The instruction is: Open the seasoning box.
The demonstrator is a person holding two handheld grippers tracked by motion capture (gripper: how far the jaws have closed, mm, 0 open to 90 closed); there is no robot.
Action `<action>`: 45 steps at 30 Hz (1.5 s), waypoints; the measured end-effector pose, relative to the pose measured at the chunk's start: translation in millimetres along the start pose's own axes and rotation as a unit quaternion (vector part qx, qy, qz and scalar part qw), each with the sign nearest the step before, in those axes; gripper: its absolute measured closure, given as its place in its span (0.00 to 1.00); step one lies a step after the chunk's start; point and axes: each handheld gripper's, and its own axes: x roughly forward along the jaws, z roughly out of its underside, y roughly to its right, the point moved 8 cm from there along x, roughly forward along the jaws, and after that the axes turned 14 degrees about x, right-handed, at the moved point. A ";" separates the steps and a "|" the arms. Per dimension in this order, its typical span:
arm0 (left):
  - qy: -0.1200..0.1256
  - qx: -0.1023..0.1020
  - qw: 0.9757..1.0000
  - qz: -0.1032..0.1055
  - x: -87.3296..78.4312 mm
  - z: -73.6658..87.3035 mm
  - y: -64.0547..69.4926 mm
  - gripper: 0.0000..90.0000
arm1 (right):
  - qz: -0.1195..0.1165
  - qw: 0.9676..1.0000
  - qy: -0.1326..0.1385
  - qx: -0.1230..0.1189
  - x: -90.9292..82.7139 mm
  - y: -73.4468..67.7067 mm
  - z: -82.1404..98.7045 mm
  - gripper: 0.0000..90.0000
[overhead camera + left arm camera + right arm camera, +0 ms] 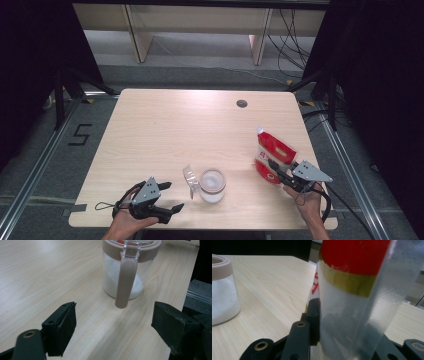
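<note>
The left gripper point(167, 196) lies low on the table point(165, 125), jaws spread wide and empty. Just ahead of them stands the jar point(127, 267), part-filled with white powder, handle toward the jaws. The right gripper point(274, 167), tilted up, pinches a red-and-clear bag point(352, 297) of white granules.

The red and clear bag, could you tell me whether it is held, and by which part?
Yes: the right gripper clamps the bag at its lower clear part.
</note>
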 end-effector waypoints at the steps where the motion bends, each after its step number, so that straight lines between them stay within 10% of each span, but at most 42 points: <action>1: 0.001 0.001 1.000 0.000 -0.2 -0.2 -0.2 0.21 | 0.004 1.000 -0.001 0.000 -0.1 0.5 -0.1 0.80; 45: 0.000 0.000 1.000 0.003 -0.1 0.1 -0.7 0.21 | 0.031 0.996 0.000 0.089 -32.5 -4.0 -9.2 0.42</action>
